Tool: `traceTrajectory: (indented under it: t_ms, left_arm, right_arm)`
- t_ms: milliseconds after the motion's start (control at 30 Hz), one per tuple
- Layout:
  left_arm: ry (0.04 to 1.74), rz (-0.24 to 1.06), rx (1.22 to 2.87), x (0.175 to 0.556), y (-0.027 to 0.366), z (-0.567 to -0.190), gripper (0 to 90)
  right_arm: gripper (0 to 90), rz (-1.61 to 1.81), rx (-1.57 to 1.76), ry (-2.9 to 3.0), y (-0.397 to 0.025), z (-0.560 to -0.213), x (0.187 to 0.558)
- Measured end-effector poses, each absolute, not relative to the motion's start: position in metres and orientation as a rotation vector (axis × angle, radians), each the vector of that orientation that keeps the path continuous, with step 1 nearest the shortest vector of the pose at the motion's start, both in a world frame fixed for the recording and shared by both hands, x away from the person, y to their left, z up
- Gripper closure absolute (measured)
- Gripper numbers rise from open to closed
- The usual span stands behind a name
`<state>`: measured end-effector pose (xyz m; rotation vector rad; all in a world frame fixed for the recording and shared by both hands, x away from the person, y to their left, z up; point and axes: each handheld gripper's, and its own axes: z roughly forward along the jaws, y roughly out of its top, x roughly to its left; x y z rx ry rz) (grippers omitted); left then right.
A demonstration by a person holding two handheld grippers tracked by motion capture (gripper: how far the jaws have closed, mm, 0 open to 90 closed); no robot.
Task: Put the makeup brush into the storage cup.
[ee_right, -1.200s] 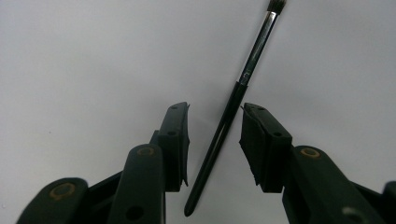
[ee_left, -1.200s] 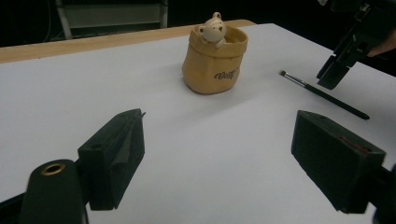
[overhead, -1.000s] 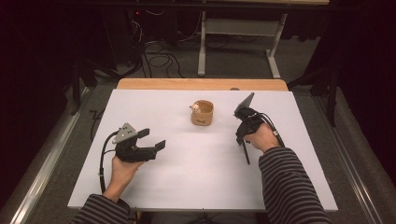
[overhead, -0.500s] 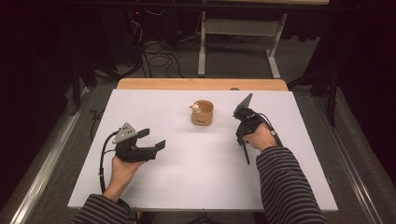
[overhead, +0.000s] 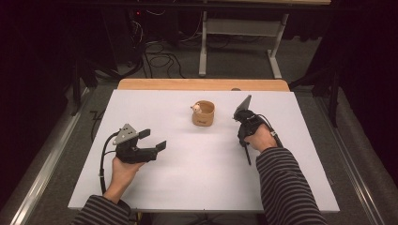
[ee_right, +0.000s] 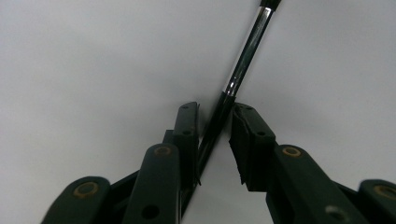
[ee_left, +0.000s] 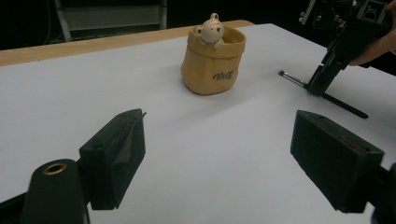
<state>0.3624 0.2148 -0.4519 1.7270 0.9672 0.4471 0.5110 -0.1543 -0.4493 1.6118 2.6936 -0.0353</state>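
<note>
A tan sack-shaped pot [overhead: 203, 114] with a small bear figure [ee_left: 210, 30] on its rim stands at the table's middle back. A thin black brush [ee_right: 245, 60] with a silver ferrule lies flat on the table to its right. My right gripper [overhead: 244, 142] points down onto it, its jaws drawn in on the handle [ee_right: 215, 121]. In the left gripper view the brush [ee_left: 292, 78] sticks out on both sides of that gripper [ee_left: 320, 88]. My left gripper [overhead: 154, 139] rests at the table's left, open [ee_left: 219, 154], aimed at the pot with nothing between its jaws.
The white tabletop [overhead: 187, 178] has a wooden strip [overhead: 202, 84] along its far edge. Behind it, cables [overhead: 159, 56] lie on the floor beside a grey desk frame [overhead: 239, 33]. Striped sleeves come in from the near edge.
</note>
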Motion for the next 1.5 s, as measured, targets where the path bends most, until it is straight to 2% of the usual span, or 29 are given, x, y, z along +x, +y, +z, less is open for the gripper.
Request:
traceTrajectory:
  t_ms: [633, 1500]
  left_arm:
    - [0.963, 0.446, 1.742, 0.3622, 0.2139, -0.4524, 18.5]
    - [0.962, 0.441, 1.742, 0.3633, 0.2131, -0.4532, 18.5]
  right_arm:
    - [84.8, -0.064, 1.583, 2.697, -0.1551, -0.4513, 0.5113]
    - [86.2, -0.062, 1.479, 2.725, -0.1536, -0.4472, 0.5065]
